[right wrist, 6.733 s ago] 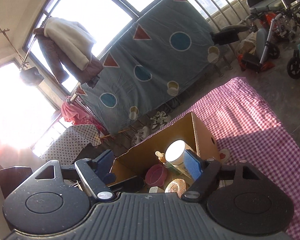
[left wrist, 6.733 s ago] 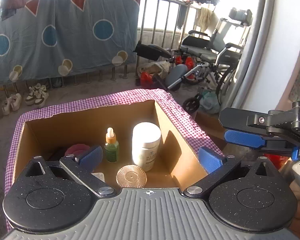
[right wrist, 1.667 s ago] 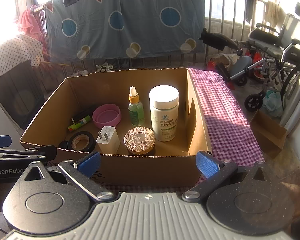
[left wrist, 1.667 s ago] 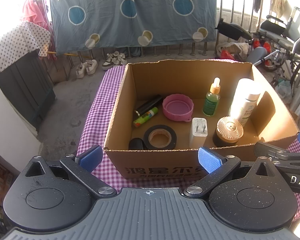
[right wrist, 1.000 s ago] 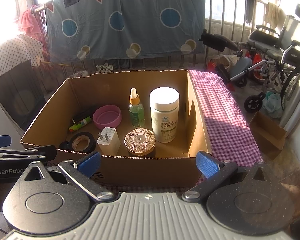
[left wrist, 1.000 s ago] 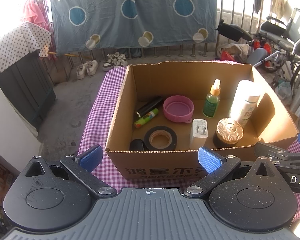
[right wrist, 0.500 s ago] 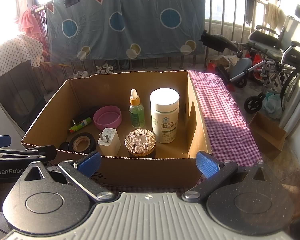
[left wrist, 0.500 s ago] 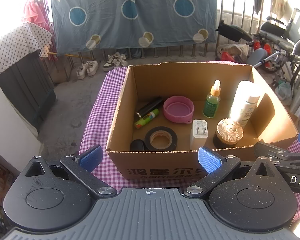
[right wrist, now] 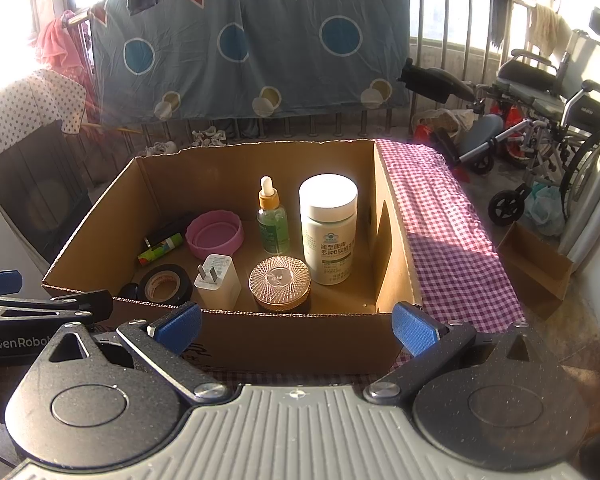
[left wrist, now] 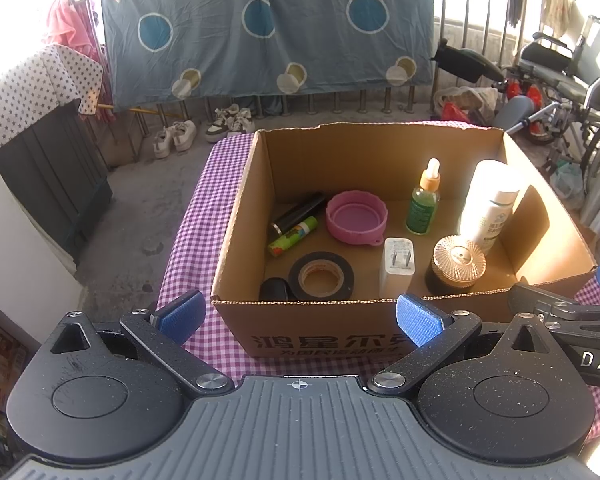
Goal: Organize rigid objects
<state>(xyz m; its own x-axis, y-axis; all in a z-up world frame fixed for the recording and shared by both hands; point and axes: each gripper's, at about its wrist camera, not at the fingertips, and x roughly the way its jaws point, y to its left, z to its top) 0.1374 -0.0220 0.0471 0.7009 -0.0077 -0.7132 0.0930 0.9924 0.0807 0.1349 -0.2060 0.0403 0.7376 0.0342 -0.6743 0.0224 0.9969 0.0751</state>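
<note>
Since the frame of several seconds ago, both grippers have pulled back from over the cardboard box (left wrist: 380,320) and now hover side by side just short of its near wall; over the last second little has shifted. The left gripper (left wrist: 298,316) and the right gripper (right wrist: 296,326) are both spread wide and hold nothing.

The box stands on a purple-checked bench (right wrist: 448,240), directly ahead of both. Inside, nearest the grippers, sit a black tape roll (left wrist: 322,276), a white plug charger (left wrist: 398,266) and a gold-lidded jar (left wrist: 458,262); beyond them a pink lid (left wrist: 356,218), a green dropper bottle (right wrist: 273,224) and a tall white supplement bottle (right wrist: 328,232), both bottles upright. A green tube (left wrist: 293,237) and a dark cylinder (left wrist: 298,212) lie on the far left, long axes running diagonally away to the right. The left gripper looks nearer the tape and tubes, the right nearer the bottles.

The left view shows a small black object (left wrist: 273,289) beside the tape; the right view nearly hides it behind the wall. Everything appears boxed already.
</note>
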